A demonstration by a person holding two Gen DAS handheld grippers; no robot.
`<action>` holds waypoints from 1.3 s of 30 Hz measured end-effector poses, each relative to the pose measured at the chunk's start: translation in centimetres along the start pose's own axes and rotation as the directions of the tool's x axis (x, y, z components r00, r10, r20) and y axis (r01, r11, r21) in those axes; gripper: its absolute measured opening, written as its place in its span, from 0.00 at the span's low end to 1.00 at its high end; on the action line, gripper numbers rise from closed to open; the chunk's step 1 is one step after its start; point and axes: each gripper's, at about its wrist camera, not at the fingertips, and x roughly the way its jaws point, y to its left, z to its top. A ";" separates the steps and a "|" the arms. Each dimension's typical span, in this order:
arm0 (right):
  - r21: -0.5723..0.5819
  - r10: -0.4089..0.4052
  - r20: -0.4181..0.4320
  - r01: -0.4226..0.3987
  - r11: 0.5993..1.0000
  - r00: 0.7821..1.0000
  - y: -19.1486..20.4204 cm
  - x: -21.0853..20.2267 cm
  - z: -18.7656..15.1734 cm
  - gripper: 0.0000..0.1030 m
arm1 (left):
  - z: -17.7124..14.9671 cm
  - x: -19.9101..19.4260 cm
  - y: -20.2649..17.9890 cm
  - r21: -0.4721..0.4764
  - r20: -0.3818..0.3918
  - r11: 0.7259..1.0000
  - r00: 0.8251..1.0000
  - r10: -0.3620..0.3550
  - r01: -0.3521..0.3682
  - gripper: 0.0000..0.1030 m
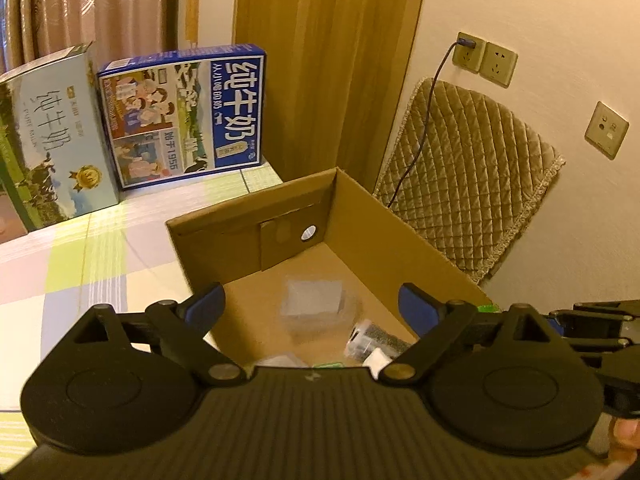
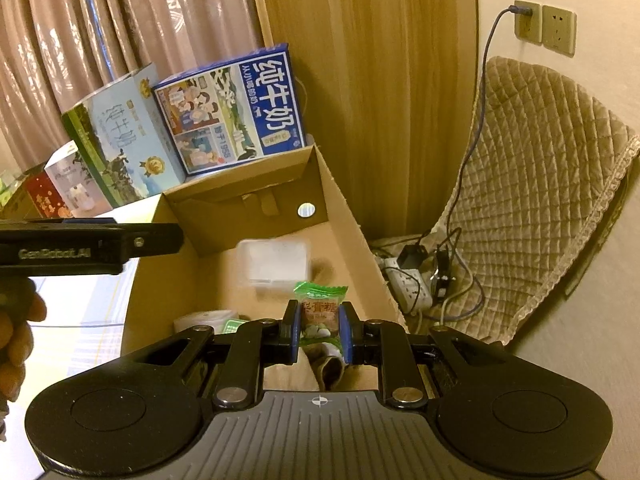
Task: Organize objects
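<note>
Right hand-held gripper [image 2: 319, 330], above the open cardboard box [image 2: 352, 236]: its blue pads [image 2: 295, 332] are pressed against both sides of a green-wrapped candy [image 2: 320, 312], which is held upright over the box interior. Below the candy, on the box floor, lies a small brownish item that cannot be identified.

Left hand-held gripper [image 1: 310, 308], at the near edge of the same box [image 1: 360, 216]: its blue pads [image 1: 206, 304] are spread wide and hold nothing. In the right wrist view this gripper [image 2: 120, 240] appears side-on at the left, with the person's fingers [image 2: 18, 320] below it.

Box contents: a clear plastic case [image 2: 274, 260] near the far wall, a white roll [image 2: 204, 320] at the near left, and a dark cylindrical item [image 1: 372, 340] beside a small white piece.

Surroundings: the box stands on a bench [image 1: 80, 260] with a checked cover. Behind it stand a blue milk carton [image 1: 184, 116] and a pale green milk carton [image 1: 52, 136]. To the right, a quilted cushion [image 2: 540, 184] leans on the wall, with a power strip [image 2: 408, 284] at its foot.
</note>
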 end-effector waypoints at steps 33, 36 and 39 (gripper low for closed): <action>0.117 0.040 0.107 -0.053 0.992 0.993 1.1 -9.5 -3.0 0.78 | -8.3 -13.5 2.0 -0.101 0.068 0.990 0.992 0.106 -0.099 0.99; 0.075 0.035 0.095 -0.042 0.996 0.995 2.4 -11.1 -4.3 0.84 | -9.8 -15.3 1.0 -0.101 0.059 0.989 0.992 0.112 -0.106 0.99; 0.043 0.025 0.080 -0.029 0.999 0.996 3.4 -12.7 -5.7 0.90 | -11.4 -17.3 0.3 -0.102 0.059 0.989 0.992 0.111 -0.105 0.99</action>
